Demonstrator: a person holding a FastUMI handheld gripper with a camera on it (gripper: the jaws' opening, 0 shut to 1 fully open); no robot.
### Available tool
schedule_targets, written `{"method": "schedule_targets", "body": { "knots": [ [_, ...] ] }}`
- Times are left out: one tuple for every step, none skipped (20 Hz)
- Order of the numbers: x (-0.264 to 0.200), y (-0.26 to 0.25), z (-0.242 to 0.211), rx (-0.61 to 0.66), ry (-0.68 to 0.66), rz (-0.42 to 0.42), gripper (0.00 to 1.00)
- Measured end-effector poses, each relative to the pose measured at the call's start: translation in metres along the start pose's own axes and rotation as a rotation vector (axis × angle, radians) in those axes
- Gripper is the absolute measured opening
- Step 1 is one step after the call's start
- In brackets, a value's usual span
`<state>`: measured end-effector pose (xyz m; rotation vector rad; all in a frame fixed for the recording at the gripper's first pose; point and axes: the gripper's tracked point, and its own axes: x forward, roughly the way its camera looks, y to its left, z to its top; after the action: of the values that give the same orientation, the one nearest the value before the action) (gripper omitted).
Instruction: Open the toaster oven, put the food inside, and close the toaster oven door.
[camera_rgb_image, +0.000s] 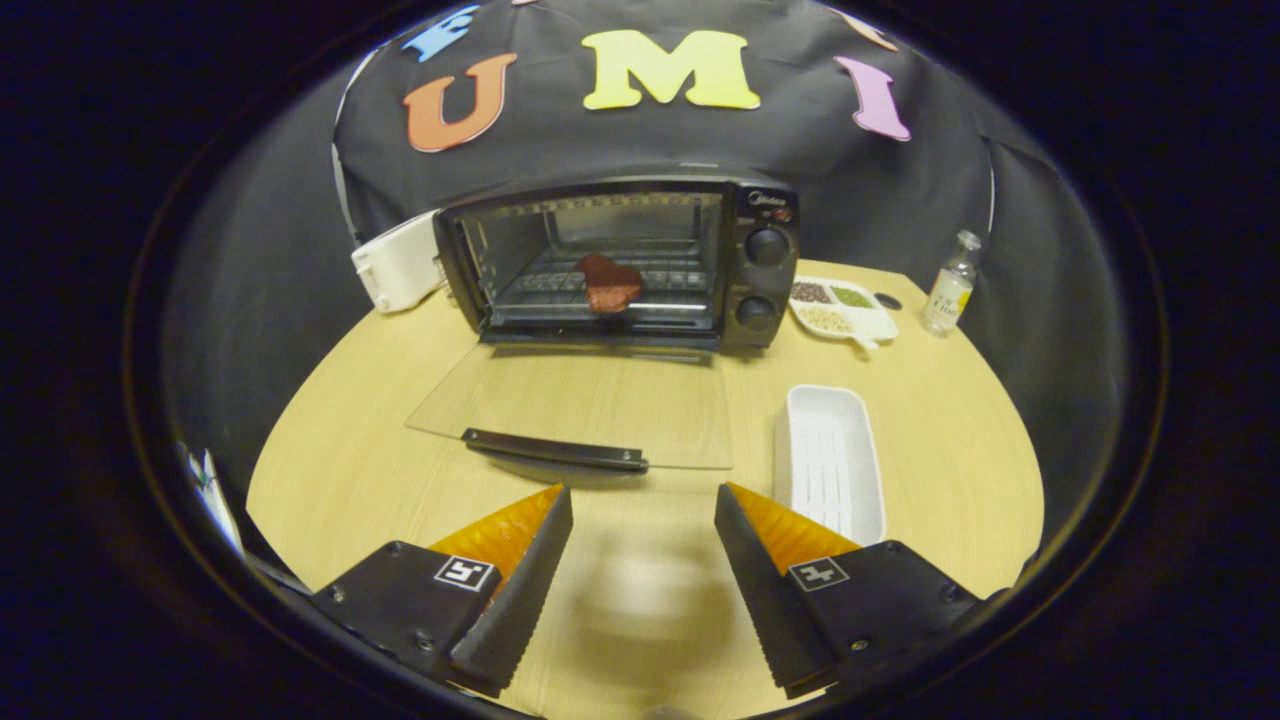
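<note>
Gripper: your gripper (643, 515) hangs over the bare table with its fingers spread apart, nothing between them, short of the toaster oven.
Toaster oven: the toaster oven (620, 262) faces you, long axis running side to side, two knobs (765, 246) stacked on its right panel.
Door: the glass door (585, 408) lies folded flat toward you, its dark handle (555, 450) just ahead of your fingertips.
Food: the reddish-brown food (608, 283) sits on the rack inside the toaster oven, near the front middle.
Writing: there's a small brand mark above the toaster oven's knobs, too small to read.
Right of the toaster oven: a divided dish (842, 308) touching close, a clear bottle (950, 285) farther out, an empty white tray (828, 460) lengthwise beside the door.
Left of the toaster oven: a white box (398, 265).
Surface: a pale wood table (350, 450), black cloth behind.
</note>
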<state>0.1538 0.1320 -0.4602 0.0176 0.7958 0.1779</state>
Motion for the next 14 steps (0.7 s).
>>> {"method": "schedule_targets", "body": {
  "knots": [
    [0.005, 0.006, -0.006, -0.010, 0.014, 0.007, 0.92],
    [0.009, 0.013, -0.011, -0.015, 0.028, 0.019, 0.92],
    [0.012, 0.021, -0.018, -0.019, 0.041, 0.030, 0.92],
    [0.017, 0.029, -0.021, -0.022, 0.052, 0.039, 0.92],
    [0.022, 0.035, -0.023, -0.029, 0.060, 0.045, 0.92],
    [0.027, 0.041, -0.026, -0.037, 0.070, 0.051, 0.92],
    [0.031, 0.045, -0.027, -0.045, 0.074, 0.053, 0.92],
    [0.035, 0.048, -0.028, -0.049, 0.078, 0.054, 0.92],
    [0.038, 0.052, -0.029, -0.051, 0.085, 0.056, 0.92],
    [0.041, 0.054, -0.029, -0.051, 0.090, 0.055, 0.92],
    [0.045, 0.056, -0.030, -0.051, 0.094, 0.055, 0.92],
    [0.048, 0.057, -0.031, -0.052, 0.102, 0.048, 0.92],
    [0.050, 0.058, -0.031, -0.052, 0.106, 0.044, 0.92],
    [0.053, 0.059, -0.031, -0.052, 0.110, 0.040, 0.92]
  ]
}}
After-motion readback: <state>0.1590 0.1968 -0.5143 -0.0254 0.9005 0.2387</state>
